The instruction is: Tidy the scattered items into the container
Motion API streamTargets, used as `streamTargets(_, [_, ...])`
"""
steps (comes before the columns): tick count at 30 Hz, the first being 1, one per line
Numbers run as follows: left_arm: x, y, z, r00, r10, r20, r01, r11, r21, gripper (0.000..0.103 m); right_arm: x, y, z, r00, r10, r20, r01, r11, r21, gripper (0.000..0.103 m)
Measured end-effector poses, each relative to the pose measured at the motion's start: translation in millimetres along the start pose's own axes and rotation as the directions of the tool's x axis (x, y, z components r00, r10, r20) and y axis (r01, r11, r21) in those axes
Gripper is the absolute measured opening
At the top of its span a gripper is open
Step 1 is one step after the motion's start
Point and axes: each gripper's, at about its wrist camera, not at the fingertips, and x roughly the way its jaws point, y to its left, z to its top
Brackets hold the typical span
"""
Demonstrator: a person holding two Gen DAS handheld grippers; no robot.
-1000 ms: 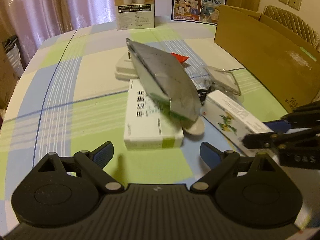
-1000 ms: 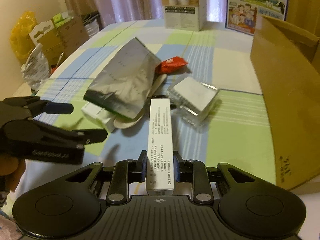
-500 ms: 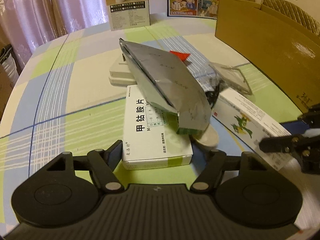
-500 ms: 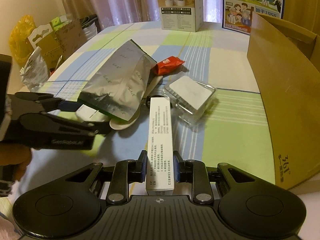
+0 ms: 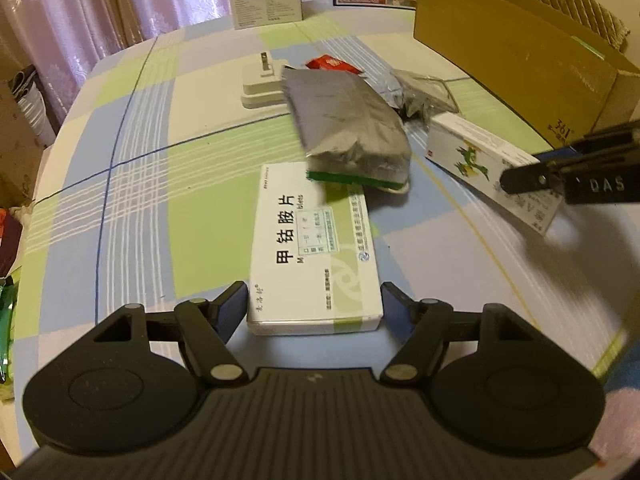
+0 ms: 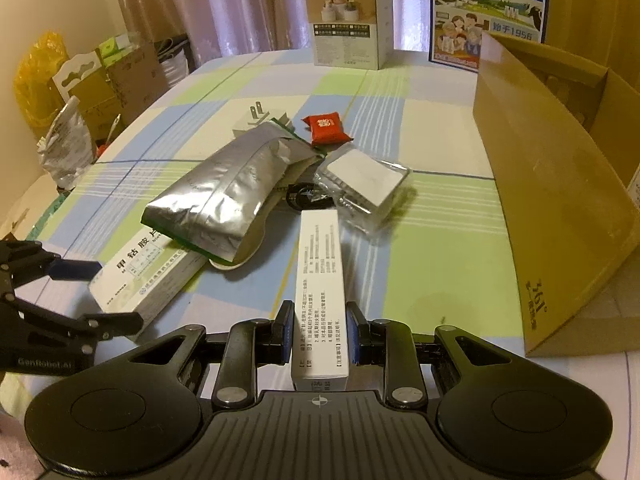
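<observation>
My left gripper (image 5: 314,306) stands around the near end of the flat white medicine box (image 5: 314,248). Its jaws have just been closing, and the box lies between them; whether the pads touch its sides I cannot quite tell. My right gripper (image 6: 319,338) pinches a long narrow white box (image 6: 320,292) by its near end. A silver pouch (image 6: 228,196) leans over the flat box's far end. The open cardboard box (image 6: 560,208) stands well apart, on my right on the checked tablecloth (image 5: 132,184).
</observation>
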Motion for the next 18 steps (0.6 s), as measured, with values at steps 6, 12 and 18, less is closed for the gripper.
streamTargets(6, [11,0,8,1.0,0.003,-0.006,-0.003,1.0,-0.006,0.07,7,-2,0,1.0,-0.001,0.003,0.001,1.0,-0.004,0.04])
streamTargets(12, [24,1,13,1.0,-0.003,-0.018,0.003,1.0,-0.015,0.07,19,0,2,1.0,0.001,-0.016,-0.001,0.999,-0.034,0.041])
streamTargets(18, [30,1,18,1.0,-0.008,-0.017,0.008,1.0,-0.014,0.068,25,1,1,0.999,-0.007,-0.034,0.005,0.999,-0.049,0.041])
